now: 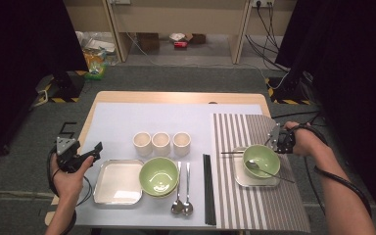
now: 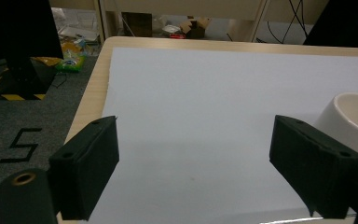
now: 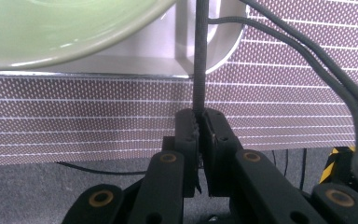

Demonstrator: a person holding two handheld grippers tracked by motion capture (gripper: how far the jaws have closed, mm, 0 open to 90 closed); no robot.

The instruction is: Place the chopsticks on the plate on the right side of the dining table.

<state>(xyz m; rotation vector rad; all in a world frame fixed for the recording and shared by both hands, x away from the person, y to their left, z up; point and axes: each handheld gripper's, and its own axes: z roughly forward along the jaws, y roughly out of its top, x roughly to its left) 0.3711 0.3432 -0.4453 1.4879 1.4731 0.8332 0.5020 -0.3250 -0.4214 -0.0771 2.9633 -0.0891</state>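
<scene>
My right gripper [image 1: 273, 144] hovers over the striped placemat [image 1: 254, 205] at the table's right. It is shut on the end of a thin black chopstick [image 1: 230, 152]. The chopstick runs leftward across the silver tray [image 1: 240, 180], behind a green bowl [image 1: 261, 159] that holds a spoon [image 1: 254, 166]. In the right gripper view the jaws [image 3: 199, 116] pinch the chopstick [image 3: 200, 56], which reaches over the tray [image 3: 121, 58] beside the bowl [image 3: 51, 28]. My left gripper [image 1: 97, 151] sits open at the table's left edge, nothing between its jaws [image 2: 193, 140].
On the white mat [image 1: 127, 122] are three cream cups [image 1: 161, 143], an empty silver tray [image 1: 119, 182], stacked green bowls [image 1: 159, 176], two spoons [image 1: 182, 193] and black chopsticks [image 1: 206, 188]. A cup [image 2: 354, 116] stands right of my left jaws.
</scene>
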